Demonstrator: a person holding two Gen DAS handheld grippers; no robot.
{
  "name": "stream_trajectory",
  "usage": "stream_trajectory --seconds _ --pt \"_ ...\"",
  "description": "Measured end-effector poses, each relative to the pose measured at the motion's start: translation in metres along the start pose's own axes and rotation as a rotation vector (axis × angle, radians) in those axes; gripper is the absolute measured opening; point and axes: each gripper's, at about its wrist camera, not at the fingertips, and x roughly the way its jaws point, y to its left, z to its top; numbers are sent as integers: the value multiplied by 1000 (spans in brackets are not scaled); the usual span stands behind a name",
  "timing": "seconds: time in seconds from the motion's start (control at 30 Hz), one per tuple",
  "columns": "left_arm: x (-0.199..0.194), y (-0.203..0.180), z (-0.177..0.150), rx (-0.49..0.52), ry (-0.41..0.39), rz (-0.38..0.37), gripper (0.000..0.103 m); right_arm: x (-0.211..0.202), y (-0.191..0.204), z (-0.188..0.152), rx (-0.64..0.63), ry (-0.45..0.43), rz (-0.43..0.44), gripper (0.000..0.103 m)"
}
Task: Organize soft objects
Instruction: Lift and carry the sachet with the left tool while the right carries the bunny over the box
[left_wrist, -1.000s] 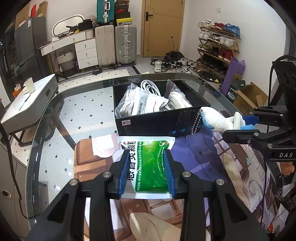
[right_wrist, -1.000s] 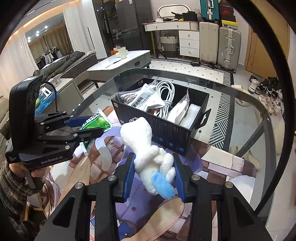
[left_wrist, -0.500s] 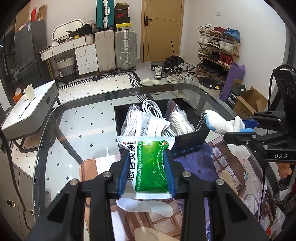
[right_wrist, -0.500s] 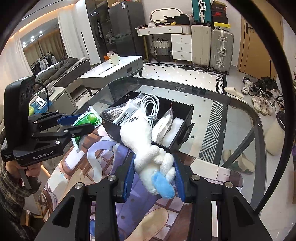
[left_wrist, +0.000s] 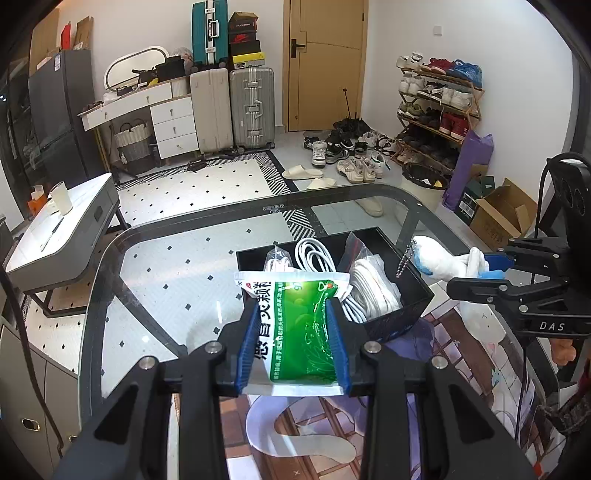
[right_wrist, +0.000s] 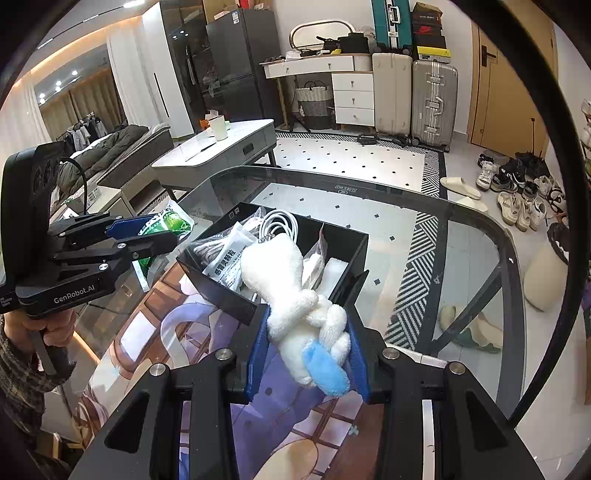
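A: White plush toy with a blue tip: where is it, and how does it lie?

B: It is clamped between the blue-padded fingers of the right gripper, raised above the near edge of the open black box. Its long axis runs away from the gripper toward the box; the blue tip points back at the camera, and the broad white end, with a small bead chain, leans over the box.

A: And the green-and-white foil sachet?

B: It is pinched flat by the left gripper, both fingers pressing its side edges. Its long axis points forward, the white sealed end leading toward the box.

A: What does the box hold?

B: White coiled cables and clear bags. It stands on the glass surface, partly on a printed mat.
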Motion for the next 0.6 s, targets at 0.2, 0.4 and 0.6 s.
stream_trajectory --seconds 0.2,0.4,0.6 --pt "8 0 10 19 4 2 34 5 -1 12 -8 -7 17 39" --pt "17 1 21 23 5 6 34 13 -1 26 -11 -13 27 39" --pt "29 4 27 17 14 -9 34 27 1 38 -18 -3 39 39"
